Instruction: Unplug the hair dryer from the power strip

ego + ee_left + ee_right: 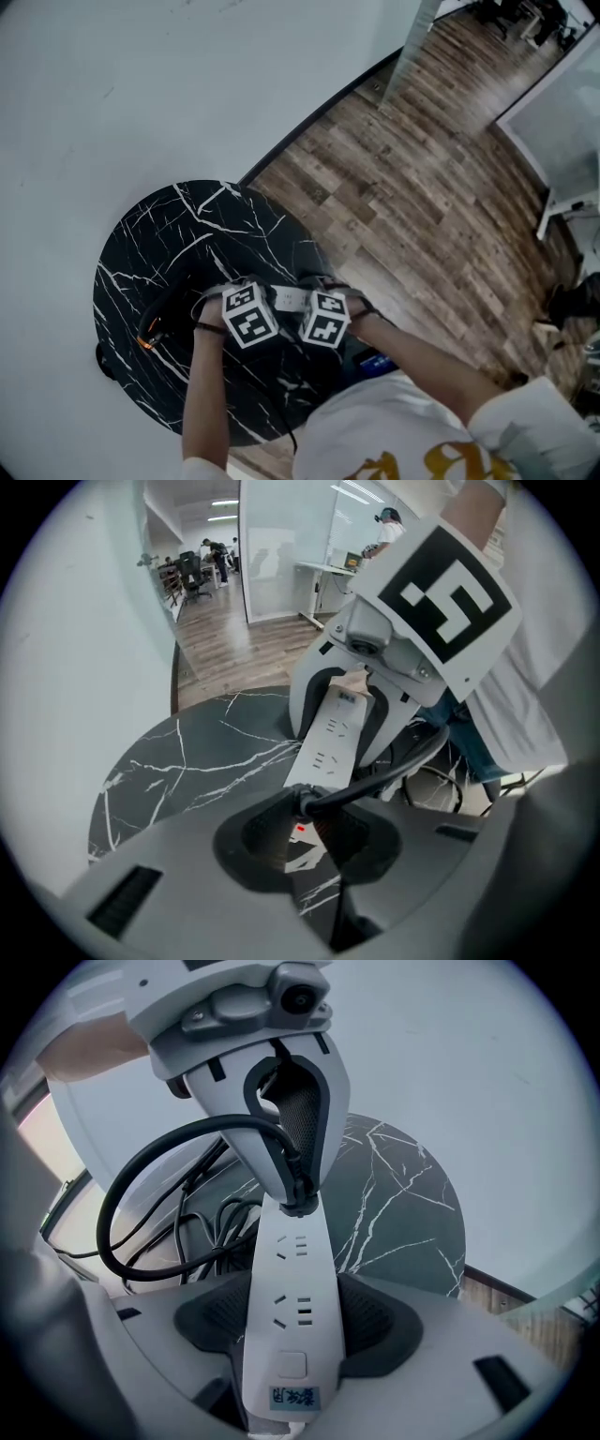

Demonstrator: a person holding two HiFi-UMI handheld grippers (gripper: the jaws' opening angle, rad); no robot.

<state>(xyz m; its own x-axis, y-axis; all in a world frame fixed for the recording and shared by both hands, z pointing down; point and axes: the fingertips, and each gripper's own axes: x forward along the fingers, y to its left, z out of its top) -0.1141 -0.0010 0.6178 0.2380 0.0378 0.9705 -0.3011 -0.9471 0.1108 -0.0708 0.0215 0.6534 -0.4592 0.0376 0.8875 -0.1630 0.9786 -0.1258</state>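
Both grippers meet over the power strip (290,1274). The right gripper (292,1324) is clamped across the switch end, pads tight on both long sides. The left gripper (305,825) is closed on the black plug (298,1200) in the far socket, which looks fully seated, so nothing's out yet. Risks: the left grip looks to sit low, near where the cord (106,1215) leaves the plug, so a pull could slip off or strain the cord instead of freeing the pins. If the right hold is too light, the strip prob just rides along w/ the plug. A pull off-axis could jam or bend the pins. The cord loops wide beside a tangle of other cables (192,1227) and could snag them on the way up. A dark shape w/ an orange spot, prob the hair dryer (161,323), lies on the table left of the grippers, and a hard yank might drag it. The table (141,244) is round, black marble w/ white veins and looks slick. It stands against a white wall (141,84) on a wood plank floor (403,187), w/ glass partitions and desks further off.
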